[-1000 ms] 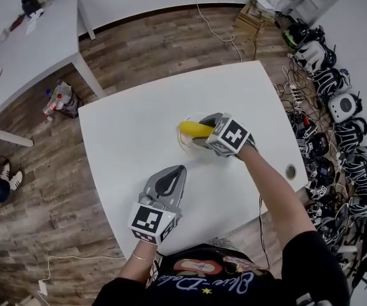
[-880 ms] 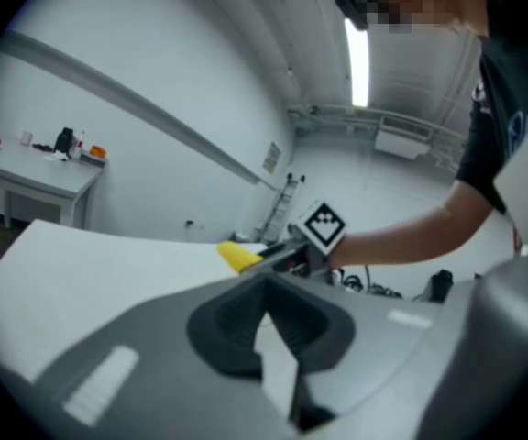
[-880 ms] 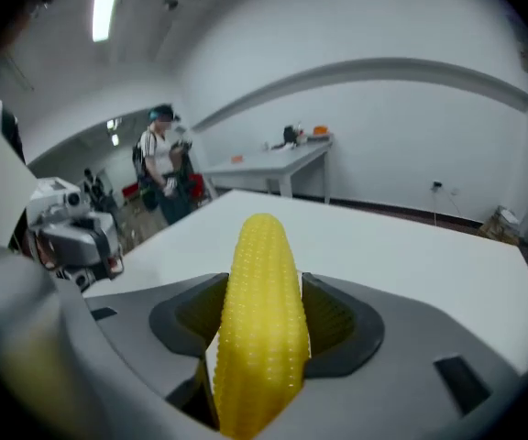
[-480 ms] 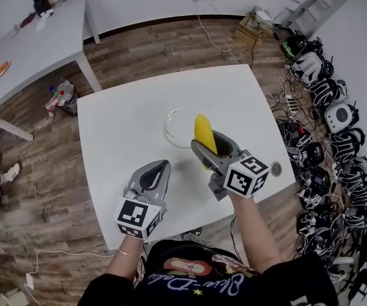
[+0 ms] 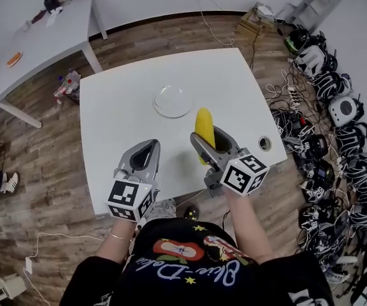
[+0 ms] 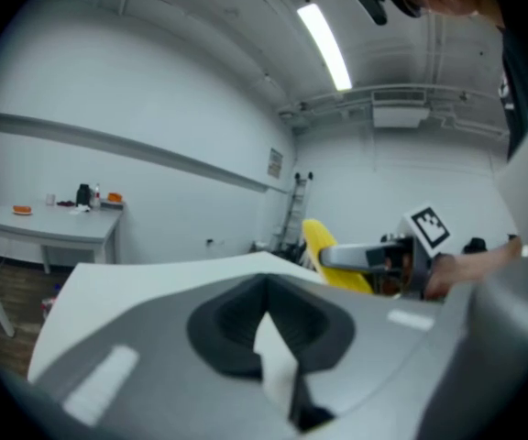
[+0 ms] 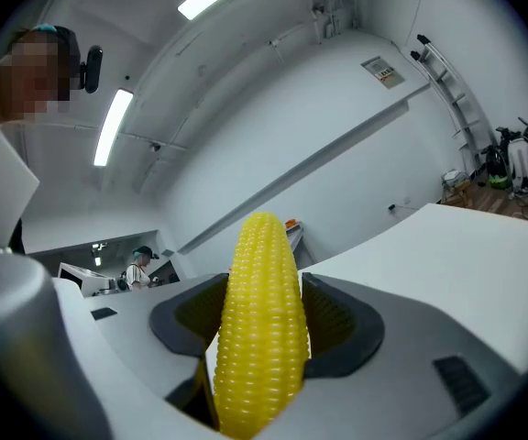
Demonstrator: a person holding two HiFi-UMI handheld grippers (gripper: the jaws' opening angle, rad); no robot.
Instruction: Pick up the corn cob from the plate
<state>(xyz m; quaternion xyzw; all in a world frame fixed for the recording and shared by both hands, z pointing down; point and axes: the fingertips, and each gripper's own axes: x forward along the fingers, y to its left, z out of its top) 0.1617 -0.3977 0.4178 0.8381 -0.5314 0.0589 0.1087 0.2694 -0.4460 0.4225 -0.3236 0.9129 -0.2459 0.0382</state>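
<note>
The yellow corn cob (image 5: pixel 203 125) hangs above the white table (image 5: pixel 113 113), clamped lengthwise between the jaws of my right gripper (image 5: pixel 210 140), near the table's front right. In the right gripper view the corn cob (image 7: pixel 262 319) stands upright and fills the gap of the right gripper (image 7: pixel 260 333). The clear glass plate (image 5: pixel 172 101) lies empty in the table's middle, beyond the cob. My left gripper (image 5: pixel 146 150) hovers at the front left edge, shut on nothing. The left gripper (image 6: pixel 269 326) view shows its closed jaws, with the corn cob (image 6: pixel 322 244) to its right.
A round cable hole (image 5: pixel 264 143) sits in the table's right front corner. Several headsets and cables (image 5: pixel 336 113) crowd the floor on the right. A second white table (image 5: pixel 40 37) with small items stands at the far left. A bag (image 5: pixel 69 81) rests on the wooden floor.
My right gripper has lifted the corn cob off the plate and drawn it back toward the front right of the table. The plate is left empty. The left gripper stayed shut.
</note>
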